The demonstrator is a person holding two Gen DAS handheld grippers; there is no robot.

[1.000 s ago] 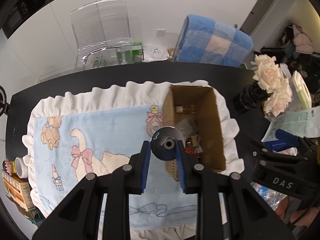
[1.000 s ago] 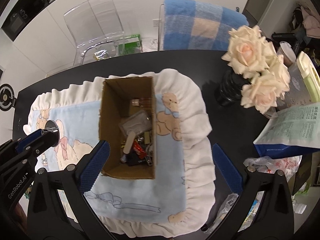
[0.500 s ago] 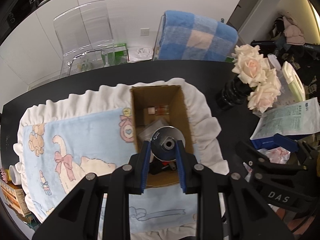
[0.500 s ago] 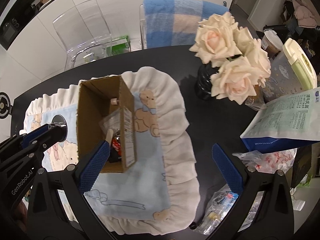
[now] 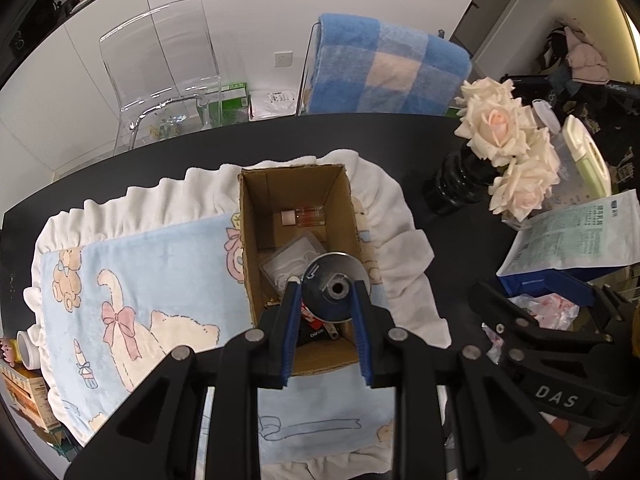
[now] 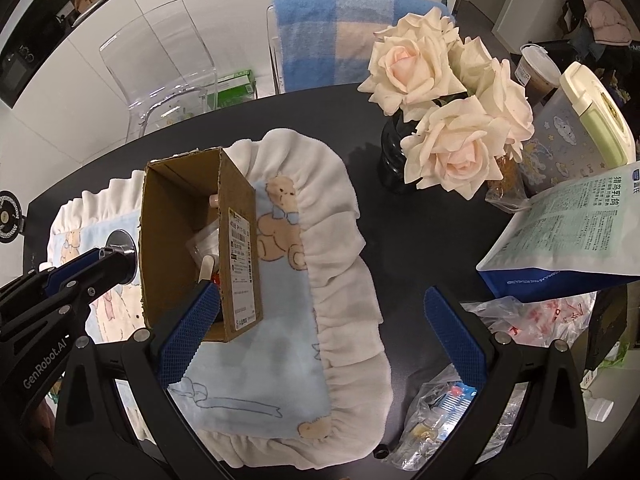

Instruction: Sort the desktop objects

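My left gripper [image 5: 326, 294] is shut on a round silver metal disc with a hex hub [image 5: 340, 270]. It holds the disc above the near part of an open cardboard box [image 5: 288, 184]. A small glass bottle with a pink cap [image 5: 304, 216], a clear plastic case [image 5: 294, 256] and several small red and dark items lie inside the box. In the right wrist view the disc [image 6: 120, 238] shows just left of the box [image 6: 240, 260]. My right gripper [image 6: 316, 298] is open over the blanket, right of the box, with nothing between its fingers.
The box rests on a frilled blue cartoon blanket [image 5: 152, 264] spread on a black table [image 5: 400, 140]. A black vase of cream roses [image 6: 436, 92], a blue-and-white pouch [image 6: 568, 232] and plastic bags [image 6: 440, 412] crowd the right side. A clear chair [image 5: 160, 64] stands behind.
My left gripper has carried the disc rightwards from the box's left wall to above its inside. The right gripper has swung right, away from the box and towards the roses.
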